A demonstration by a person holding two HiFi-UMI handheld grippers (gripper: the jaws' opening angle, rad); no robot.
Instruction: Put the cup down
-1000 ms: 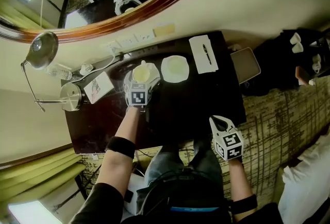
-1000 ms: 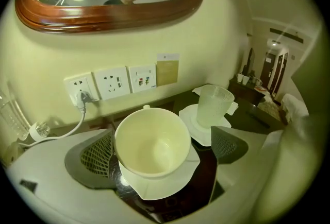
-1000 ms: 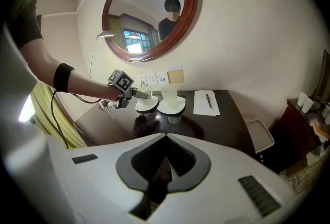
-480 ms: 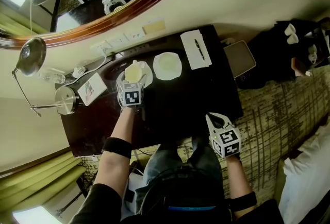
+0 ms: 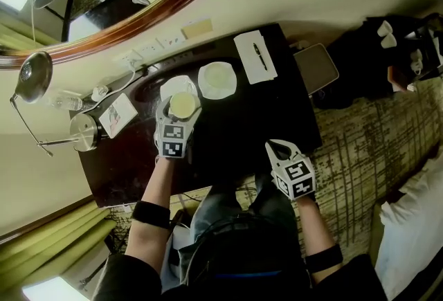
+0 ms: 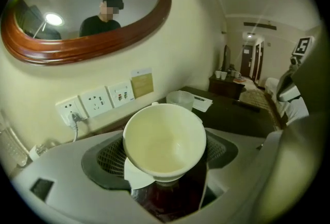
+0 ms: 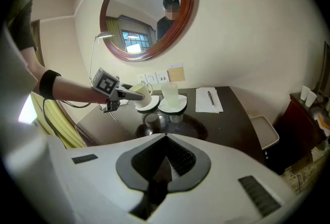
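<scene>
- The left tool (image 5: 178, 120) is clamped on a cream cup (image 5: 183, 103). Its jaws have just been closing, and they now press on the cup's sides.
- The cup is empty and tilted, with its mouth turned back toward the person.
- The cup hangs over the near edge of a white saucer (image 5: 173, 85) at the back of the dark worktop (image 5: 270, 113). Whether its foot touches the saucer cannot be made out.
- In the left gripper view the cup (image 6: 164, 139) fills the gap between the jaws. A slice of the saucer (image 6: 135, 175) shows just under it.
- Just beside that saucer, on the right as the head view shows it, a second saucer (image 5: 217, 79) carries another pale cup (image 7: 168, 89).
- Further right lies a white notepad (image 5: 253, 57) with a pen (image 5: 259, 56) on it.
- A grey tray (image 5: 315, 68) sits past the worktop's right end.
- A desk lamp (image 5: 33, 76) stands at the left end, with a small card (image 5: 118, 115) near its round base.
- Wall sockets (image 6: 98, 102) sit under a round wood-framed mirror (image 7: 149, 12).
- The right tool (image 5: 278, 148) hangs at the near edge of the worktop, well apart from the cups. Its jaws are together with nothing between them.
</scene>
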